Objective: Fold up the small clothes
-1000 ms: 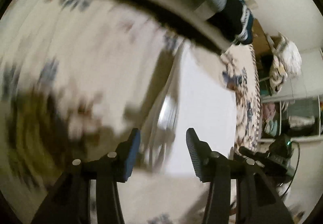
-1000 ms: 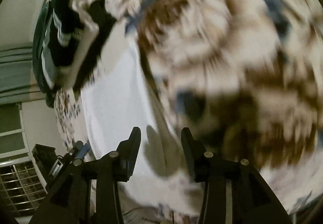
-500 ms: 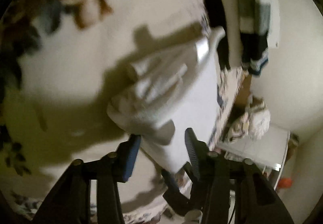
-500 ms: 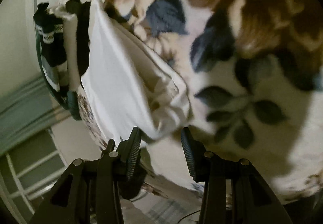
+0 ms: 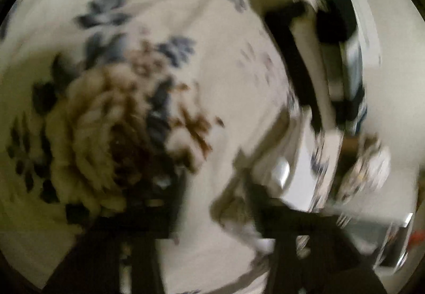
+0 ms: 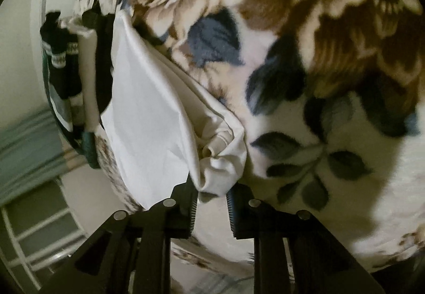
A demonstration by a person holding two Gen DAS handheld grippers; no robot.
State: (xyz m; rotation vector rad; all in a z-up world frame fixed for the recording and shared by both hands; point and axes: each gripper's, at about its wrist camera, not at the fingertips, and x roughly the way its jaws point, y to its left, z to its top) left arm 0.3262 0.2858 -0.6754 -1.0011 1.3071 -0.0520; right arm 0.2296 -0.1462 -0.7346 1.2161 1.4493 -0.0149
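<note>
Closing on a bunched corner of the white garment [image 6: 148, 113], the right gripper [image 6: 211, 207] has its two dark ribbed jaws set close either side of the lowest fold of cloth. The fold hangs down into the mouth of the gap between the fingertips, touching or almost touching the inner fingertip, but the pads do not visibly press it from both sides, so no firm pinch shows. Straight ahead of the fingers the garment's rolled hem curls into a small knot, and from there the smooth white panel stretches away ahead and to the left of the gripper. It lies on the floral blanket [image 6: 305, 60], whose brown petals and blue-grey leaves fill everything ahead and to the right. Beyond the far end of the white panel, well ahead on the left, sits a pile of dark clothes [image 6: 63, 63] in black with pale striped bands, next to a cream piece. White shelving bars show low at the left of that view, past the blanket's edge.

The left gripper [image 5: 212, 203] is heavily smeared by motion. Its jaws are opening, standing well apart, and only bare blanket shows between them. A pale shape that is probably the white garment lies just ahead and to the right of the right fingertip, too blurred to trace. The large brown flower of the blanket spreads ahead to the left, and the dark clothes appear far ahead on the right.
</note>
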